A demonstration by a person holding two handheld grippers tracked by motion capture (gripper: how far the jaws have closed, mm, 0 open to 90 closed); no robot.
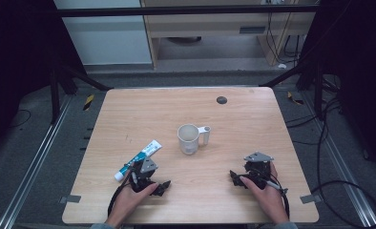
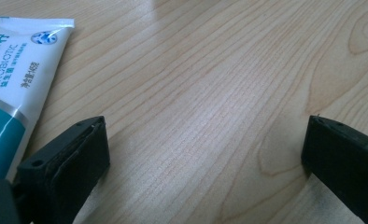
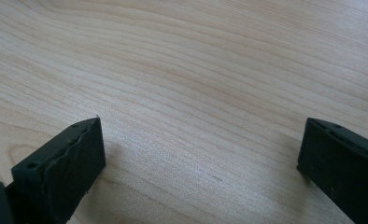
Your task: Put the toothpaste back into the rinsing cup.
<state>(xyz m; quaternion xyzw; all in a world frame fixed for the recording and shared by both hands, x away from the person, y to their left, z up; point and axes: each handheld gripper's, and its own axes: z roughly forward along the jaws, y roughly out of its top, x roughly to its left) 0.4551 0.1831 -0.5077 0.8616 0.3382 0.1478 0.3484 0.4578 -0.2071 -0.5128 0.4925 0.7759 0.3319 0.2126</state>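
Left gripper (image 1: 148, 179), held in a person's left hand (image 1: 131, 198) at the near-left of the wooden table (image 1: 253, 119), sits low over the tabletop w/ jaws spread wide, nothing between them but bare wood grain, as the left gripper view confirms. Right gripper (image 1: 253, 174), in the right hand (image 1: 267, 195) at the near-right, is likewise spread wide over bare wood; the right gripper view has both black jaws flanking plain tabletop.

Containers: one white mug (image 1: 190, 138) stands upright near the table's centre, handle turned to the right, well apart from both grippers and roughly between them, farther back. Its inside looks pale; contents can't be told from this height.

Toothpaste tube (image 1: 139, 158) lies flat just beside the left gripper, on its far-left side, set diagonally w/ the white cap toward the near-left edge and the crimped flat end pointing toward the mug. Tube is white w/ teal band, blue round logo and "PROBIOTIC" lettering, seen close in the left gripper view (image 2: 14, 88), where it runs alongside the left-hand jaw, outside the gap.

Around: small dark round disc (image 1: 221, 100) near the table's far edge. Grey tape tabs at both near corners. Nothing lies between tube and mug.
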